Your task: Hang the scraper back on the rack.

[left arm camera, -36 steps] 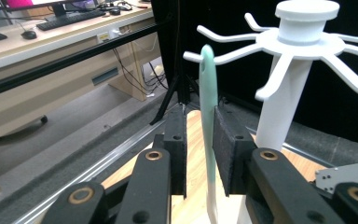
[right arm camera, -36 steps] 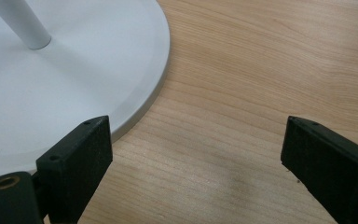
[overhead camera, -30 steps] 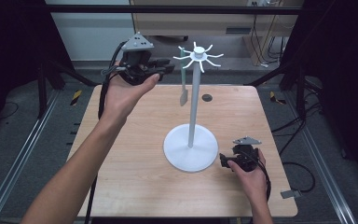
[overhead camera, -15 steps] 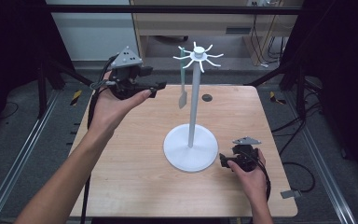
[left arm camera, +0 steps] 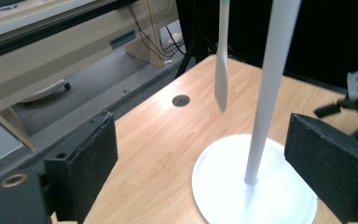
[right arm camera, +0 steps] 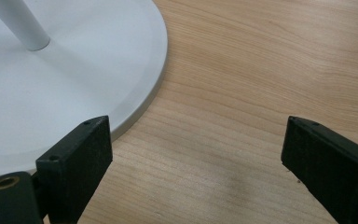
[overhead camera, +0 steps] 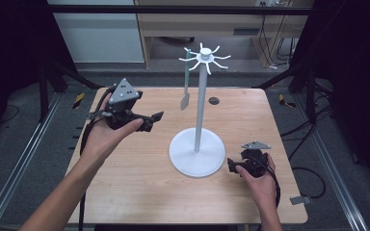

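Left of the stand (overhead camera: 196, 151), left hand (overhead camera: 107, 137), palm up.

In the left gripper view, the spatula's (left arm camera: 222, 70) top and the pole's (left arm camera: 268, 93) top are cut off by the top edge.

We note a grey floor (overhead camera: 38, 144) around the wooden desk (overhead camera: 139, 187). Beyond stands a light wood cabinet (overhead camera: 192, 29) with loose cables (overhead camera: 270, 48); the surroundings are dark.
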